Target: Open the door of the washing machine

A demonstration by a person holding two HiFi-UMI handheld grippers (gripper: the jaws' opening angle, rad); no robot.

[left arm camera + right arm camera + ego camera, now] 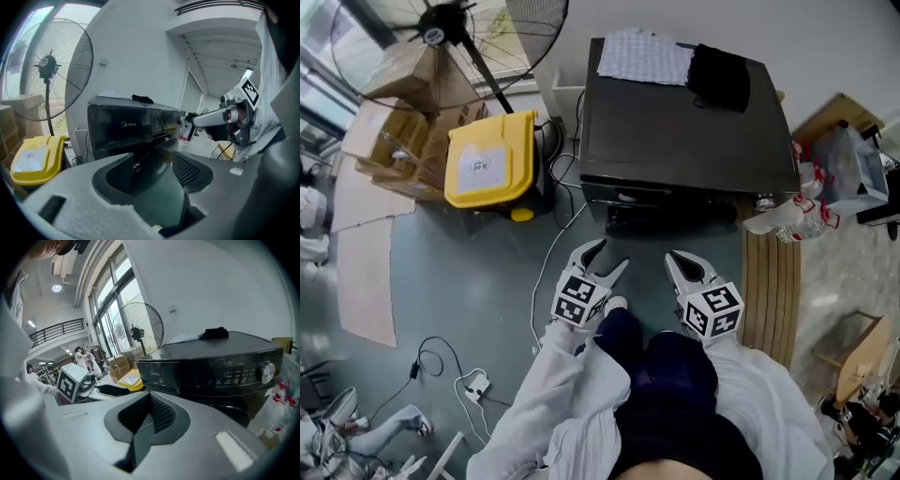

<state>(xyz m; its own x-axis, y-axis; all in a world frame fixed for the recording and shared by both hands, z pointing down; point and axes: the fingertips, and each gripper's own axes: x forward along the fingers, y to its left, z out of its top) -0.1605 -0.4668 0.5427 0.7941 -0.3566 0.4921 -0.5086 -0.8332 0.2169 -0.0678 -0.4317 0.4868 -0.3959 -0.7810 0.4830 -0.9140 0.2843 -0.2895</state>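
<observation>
A black front-loading washing machine (675, 141) stands against the wall, with a white cloth (643, 56) and a black cloth (718, 75) on its top. Only the upper curve of its round door (236, 411) shows, below the control panel, and it sits flush with the machine's front. My left gripper (609, 255) hangs a short way in front of the machine with its jaws open and nothing between them; the machine's front (126, 126) shows beyond them. My right gripper (680, 261) is beside it, also short of the machine, its pads (159, 413) together on nothing.
A yellow bin (487, 161) stands left of the machine, with a standing fan (450, 37) and cardboard boxes (403, 112) behind it. Cables (548, 253) trail over the floor. A wooden slatted pallet (771, 281) and plastic bottles (792, 220) lie at the right.
</observation>
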